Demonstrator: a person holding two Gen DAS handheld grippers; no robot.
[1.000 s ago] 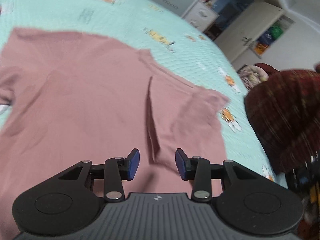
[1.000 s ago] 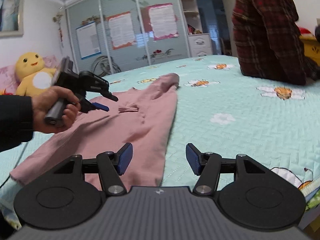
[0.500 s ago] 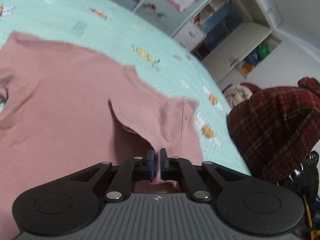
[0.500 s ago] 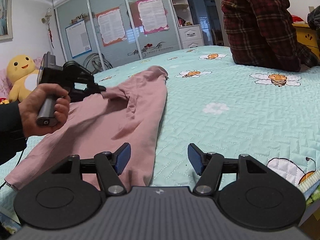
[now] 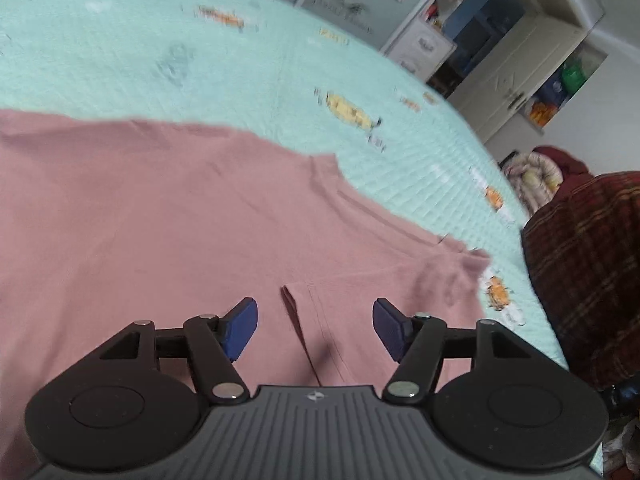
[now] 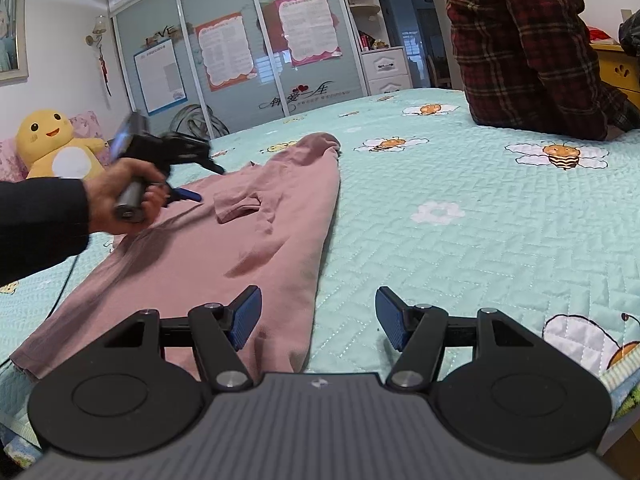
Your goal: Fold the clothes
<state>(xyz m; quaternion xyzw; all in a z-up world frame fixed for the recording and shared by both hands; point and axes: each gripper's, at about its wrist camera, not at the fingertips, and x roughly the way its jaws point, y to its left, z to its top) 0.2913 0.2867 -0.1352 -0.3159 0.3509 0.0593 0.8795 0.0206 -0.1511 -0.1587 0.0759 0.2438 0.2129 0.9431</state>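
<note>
A pink T-shirt lies spread on the mint bedspread. One sleeve is folded inward and rests on the shirt's body. My left gripper hovers just above that sleeve, its jaws opening, and the pads press on nothing. In the right wrist view a hand holds the left gripper over the shirt, beside the folded sleeve. My right gripper stands open low over the shirt's near edge, with only cloth and bedspread beneath it.
A person in a red plaid shirt sits on the bed's far right side. A yellow plush toy sits at the left. Wardrobe doors stand behind the bed. The bed's edge runs close on the right.
The left gripper shut on the sleeve, carried it inward over the shirt's body, then opened and let it drop there. The right gripper has stayed in place, open.
</note>
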